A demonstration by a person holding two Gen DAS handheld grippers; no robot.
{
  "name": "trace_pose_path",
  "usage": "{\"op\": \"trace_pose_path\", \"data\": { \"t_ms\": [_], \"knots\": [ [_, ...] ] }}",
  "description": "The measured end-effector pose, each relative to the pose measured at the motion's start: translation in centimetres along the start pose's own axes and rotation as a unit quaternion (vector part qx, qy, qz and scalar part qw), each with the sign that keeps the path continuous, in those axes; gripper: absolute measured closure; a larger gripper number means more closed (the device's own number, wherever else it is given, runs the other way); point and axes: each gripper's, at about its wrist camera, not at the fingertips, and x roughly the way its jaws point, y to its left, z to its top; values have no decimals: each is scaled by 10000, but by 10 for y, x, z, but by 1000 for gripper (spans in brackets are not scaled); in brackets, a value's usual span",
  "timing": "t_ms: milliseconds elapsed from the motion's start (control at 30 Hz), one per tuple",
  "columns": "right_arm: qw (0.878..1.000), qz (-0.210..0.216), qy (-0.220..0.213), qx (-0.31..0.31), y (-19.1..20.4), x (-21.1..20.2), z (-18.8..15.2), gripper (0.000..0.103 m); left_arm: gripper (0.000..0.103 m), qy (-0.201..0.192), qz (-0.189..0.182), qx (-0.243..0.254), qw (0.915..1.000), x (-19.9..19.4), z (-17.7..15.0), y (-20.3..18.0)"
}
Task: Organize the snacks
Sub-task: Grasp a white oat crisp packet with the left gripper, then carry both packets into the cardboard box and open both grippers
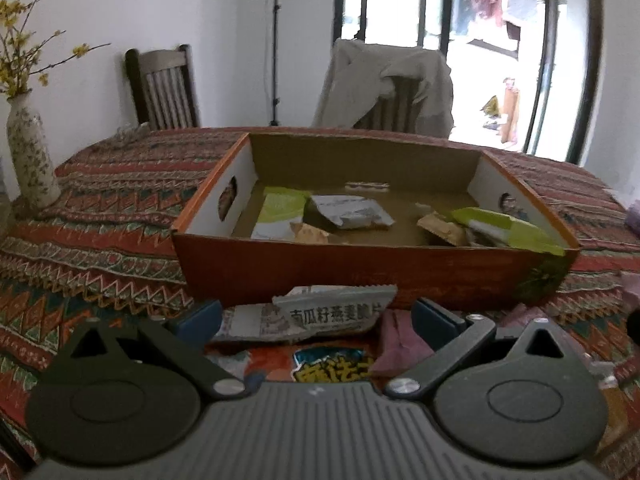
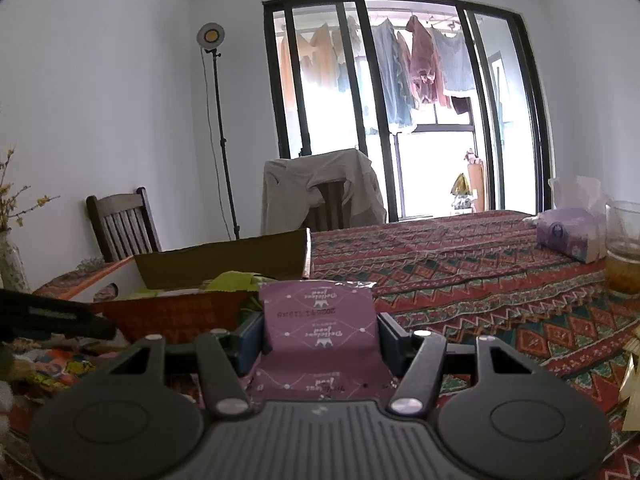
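An orange cardboard box (image 1: 360, 268) stands on the patterned table and holds several snack packets, green (image 1: 280, 210), silver (image 1: 348, 210) and tan (image 1: 440, 228). My left gripper (image 1: 316, 318) is open, its fingers either side of a grey-white packet (image 1: 316, 312) lying in front of the box. A purple packet (image 1: 396, 340) and a colourful one (image 1: 332, 368) lie beside it. My right gripper (image 2: 318, 334) is shut on a purple packet (image 2: 318, 328), held above the table just right of the box (image 2: 176, 312).
A flowered vase (image 1: 30, 152) stands at the table's far left. A tissue box (image 2: 568, 236) and a glass jar (image 2: 624, 248) stand at the right. Two chairs (image 1: 164, 88) stand behind the table, one draped with a jacket (image 1: 384, 84).
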Motion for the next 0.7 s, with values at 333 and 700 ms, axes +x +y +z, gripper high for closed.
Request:
{"op": "trace_pose_path", "data": {
  "t_ms": [333,700],
  "knots": [
    [9999,70,14,86,-3,1,0,44,55,121,-165,12,9998,11,0,-2],
    [10000,54,-20,64,-4,2,-1,44,64,-420,-489,137,9978,-21,-6,8]
  ]
}}
